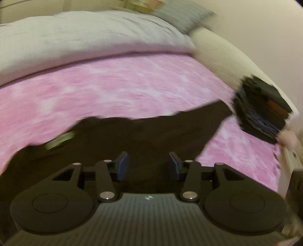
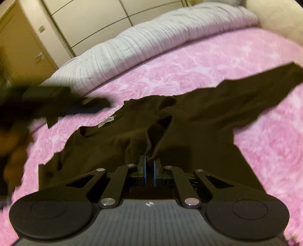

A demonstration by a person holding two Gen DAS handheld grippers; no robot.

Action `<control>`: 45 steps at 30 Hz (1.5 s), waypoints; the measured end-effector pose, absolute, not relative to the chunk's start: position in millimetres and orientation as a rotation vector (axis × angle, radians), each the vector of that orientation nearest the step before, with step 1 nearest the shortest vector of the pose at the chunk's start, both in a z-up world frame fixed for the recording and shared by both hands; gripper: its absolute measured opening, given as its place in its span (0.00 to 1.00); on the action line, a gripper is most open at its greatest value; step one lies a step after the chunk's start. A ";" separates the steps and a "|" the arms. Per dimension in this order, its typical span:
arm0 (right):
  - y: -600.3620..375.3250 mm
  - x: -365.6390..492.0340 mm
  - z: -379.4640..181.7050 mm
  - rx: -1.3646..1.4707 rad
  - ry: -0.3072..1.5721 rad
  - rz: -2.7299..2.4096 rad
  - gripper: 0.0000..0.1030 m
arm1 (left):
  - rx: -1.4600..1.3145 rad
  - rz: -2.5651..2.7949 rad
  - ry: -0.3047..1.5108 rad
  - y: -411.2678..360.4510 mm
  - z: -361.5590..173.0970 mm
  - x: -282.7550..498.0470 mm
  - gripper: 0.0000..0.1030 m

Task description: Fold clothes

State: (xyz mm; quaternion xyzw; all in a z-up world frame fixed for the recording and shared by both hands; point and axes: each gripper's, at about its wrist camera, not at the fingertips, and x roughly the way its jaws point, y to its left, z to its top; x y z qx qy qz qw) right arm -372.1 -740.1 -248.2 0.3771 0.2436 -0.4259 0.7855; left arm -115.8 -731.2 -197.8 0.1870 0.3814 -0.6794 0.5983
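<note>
A dark brown long-sleeved shirt lies spread on a pink bedspread, collar with a pale label to the left, one sleeve stretched out to the upper right. My right gripper is shut on a raised fold of the shirt near its middle. My left gripper is open and empty, low over the shirt. In the right wrist view the left gripper shows as a dark blur at the left. In the left wrist view the right gripper shows at the right, by the sleeve end.
A grey-white duvet lies rolled along the far side of the bed. A grey pillow sits at the far corner. A cream bed frame runs along the right. Wardrobe doors stand behind the bed.
</note>
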 end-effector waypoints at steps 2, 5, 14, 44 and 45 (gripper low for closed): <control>-743.8 -373.1 -245.8 0.843 0.513 -0.906 0.06 | 0.409 -1.440 0.892 -684.1 -199.1 -82.1 0.46; -752.0 -371.2 -247.0 0.865 0.522 -0.894 0.06 | 0.450 -1.214 0.912 -610.1 -211.5 -42.1 0.48; -760.8 -364.7 -257.8 0.786 0.738 -1.183 0.41 | 0.692 -1.058 0.940 -528.1 -271.6 -26.1 0.52; -712.8 38.3 -284.6 0.218 1.098 0.136 0.26 | 0.269 -0.992 0.886 -502.2 -318.8 0.2 0.09; -715.0 44.7 -288.1 0.221 1.113 0.127 0.04 | 0.265 -0.985 0.889 -501.6 -318.9 -0.1 0.09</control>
